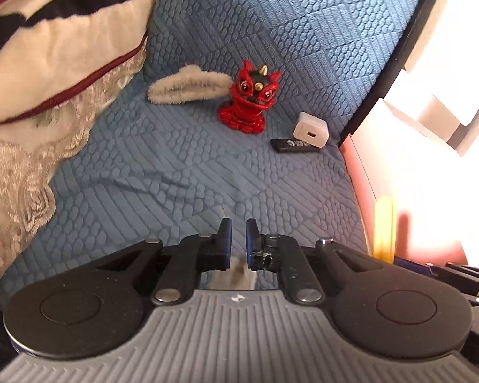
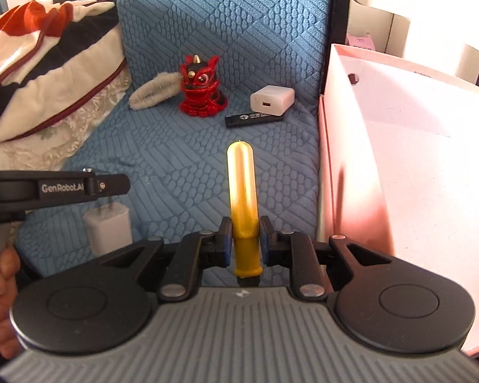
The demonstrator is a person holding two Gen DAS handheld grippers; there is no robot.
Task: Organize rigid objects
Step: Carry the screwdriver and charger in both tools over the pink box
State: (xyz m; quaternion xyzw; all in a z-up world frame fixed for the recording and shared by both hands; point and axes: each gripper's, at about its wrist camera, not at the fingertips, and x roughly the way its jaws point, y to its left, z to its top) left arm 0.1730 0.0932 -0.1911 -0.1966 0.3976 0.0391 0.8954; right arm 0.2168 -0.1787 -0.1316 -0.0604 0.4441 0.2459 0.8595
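My right gripper (image 2: 244, 234) is shut on a yellow rounded stick (image 2: 242, 191), held upright above the blue quilted cover, beside the pink box (image 2: 399, 172). The stick also shows in the left wrist view (image 1: 384, 226). My left gripper (image 1: 238, 234) has its jaws nearly closed with a small gap; a white plug charger (image 2: 108, 226) hangs below it. Farther back lie a red lion figurine (image 1: 249, 97), a white charger cube (image 1: 311, 129), a black USB stick (image 1: 295, 144) and a fluffy white hair clip (image 1: 188, 86).
A folded blanket with lace trim (image 1: 48, 73) lies at the left. The pink box (image 1: 415, 198) stands open at the cover's right edge. A black frame edge (image 2: 340, 6) and white furniture sit beyond it.
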